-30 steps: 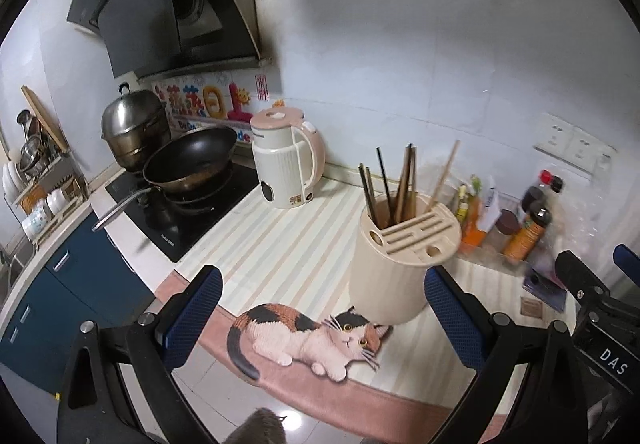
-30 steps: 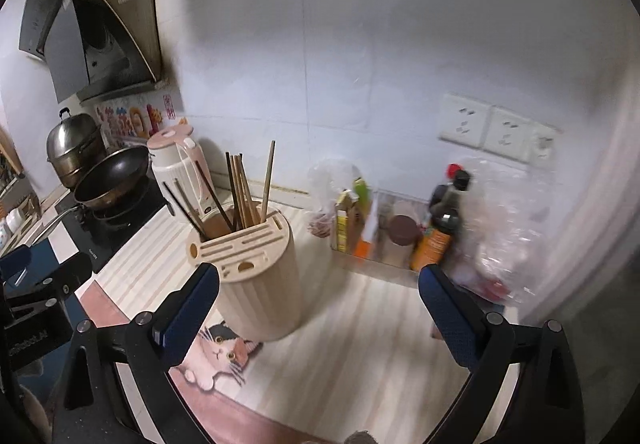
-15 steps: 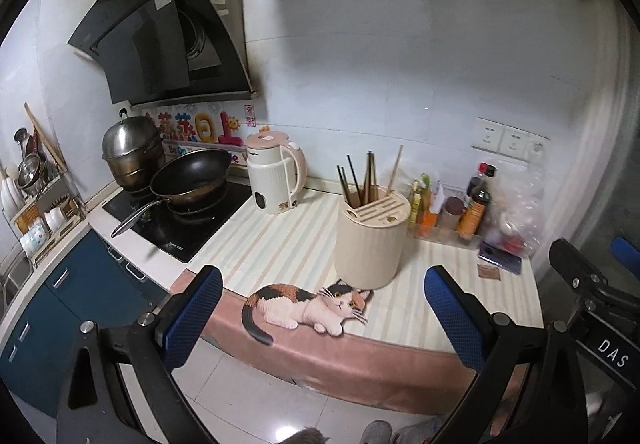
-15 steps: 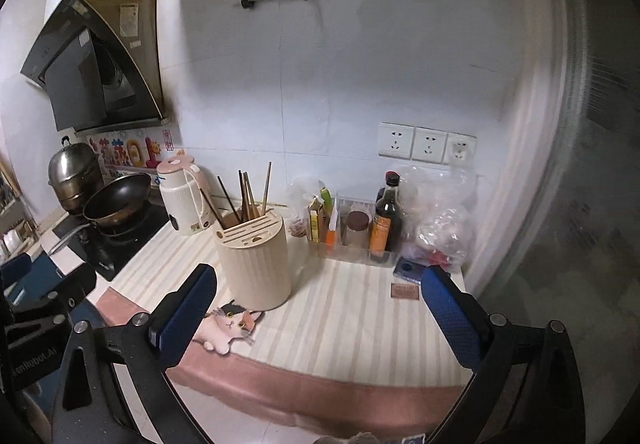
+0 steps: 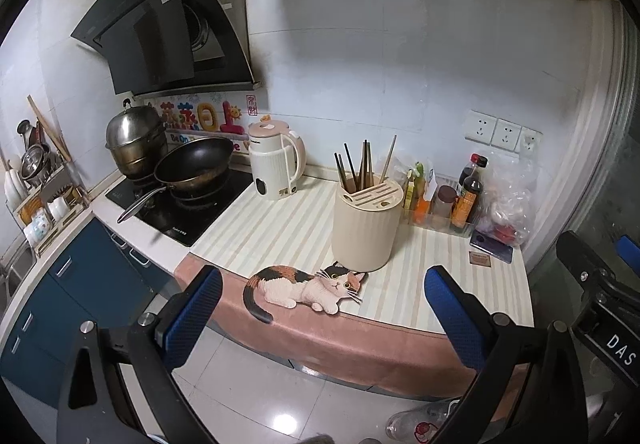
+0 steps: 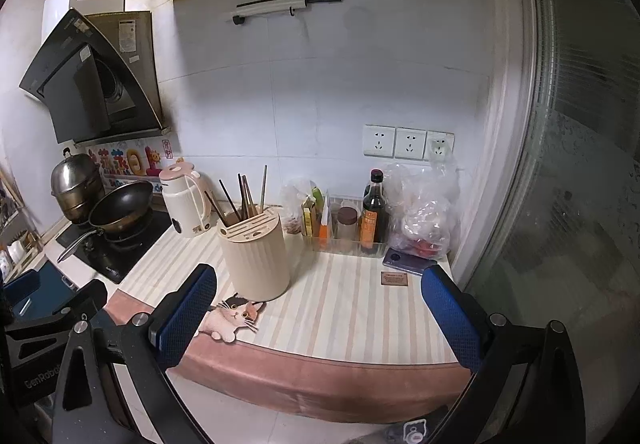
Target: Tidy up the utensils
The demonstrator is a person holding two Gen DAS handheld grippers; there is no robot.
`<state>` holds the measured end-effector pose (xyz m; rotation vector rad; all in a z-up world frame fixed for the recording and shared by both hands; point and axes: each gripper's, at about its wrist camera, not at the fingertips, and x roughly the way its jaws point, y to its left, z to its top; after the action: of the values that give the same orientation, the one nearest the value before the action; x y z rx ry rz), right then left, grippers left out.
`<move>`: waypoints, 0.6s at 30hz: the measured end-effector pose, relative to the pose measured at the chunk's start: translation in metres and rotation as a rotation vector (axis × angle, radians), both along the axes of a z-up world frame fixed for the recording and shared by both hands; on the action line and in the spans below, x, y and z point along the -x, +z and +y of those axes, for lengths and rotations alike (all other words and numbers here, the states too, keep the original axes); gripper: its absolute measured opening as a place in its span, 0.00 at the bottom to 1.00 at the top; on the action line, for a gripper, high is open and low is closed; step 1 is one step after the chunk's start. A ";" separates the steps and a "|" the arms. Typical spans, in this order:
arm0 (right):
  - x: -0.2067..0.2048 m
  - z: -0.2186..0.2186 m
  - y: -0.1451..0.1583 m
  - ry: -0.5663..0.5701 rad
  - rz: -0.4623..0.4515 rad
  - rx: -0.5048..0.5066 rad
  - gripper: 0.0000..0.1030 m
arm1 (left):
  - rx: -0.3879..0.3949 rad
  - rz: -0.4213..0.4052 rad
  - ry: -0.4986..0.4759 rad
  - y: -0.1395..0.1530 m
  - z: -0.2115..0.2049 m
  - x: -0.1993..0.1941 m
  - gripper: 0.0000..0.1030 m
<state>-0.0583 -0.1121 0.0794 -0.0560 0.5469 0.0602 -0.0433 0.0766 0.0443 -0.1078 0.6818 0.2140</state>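
Observation:
A cream ribbed utensil holder (image 5: 366,226) stands on the striped counter mat (image 5: 280,236), with several chopsticks (image 5: 362,167) upright in its back pocket. It also shows in the right wrist view (image 6: 256,256), chopsticks (image 6: 244,195) in it. My left gripper (image 5: 320,308) is open and empty, held back from the counter's front edge. My right gripper (image 6: 320,308) is open and empty, also off the counter, to the right of the left one.
A pink-lidded kettle (image 5: 276,163) stands left of the holder. A wok (image 5: 192,163) and steel pot (image 5: 136,139) sit on the hob. A condiment tray with a dark bottle (image 6: 374,211), a plastic bag (image 6: 424,215) and a phone (image 6: 408,262) are at the right.
Both grippers have pulled back and away from the counter; the holder and counter look smaller and the floor now shows. Both stay open and empty.

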 end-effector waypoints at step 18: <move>-0.037 -0.001 0.000 0.043 0.042 0.032 1.00 | -0.012 0.024 0.020 -0.003 -0.003 -0.010 1.00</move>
<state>-0.0214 -0.1131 0.0794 -0.0985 0.5886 0.0949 -0.0332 0.0735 0.0409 -0.1008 0.7039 0.2387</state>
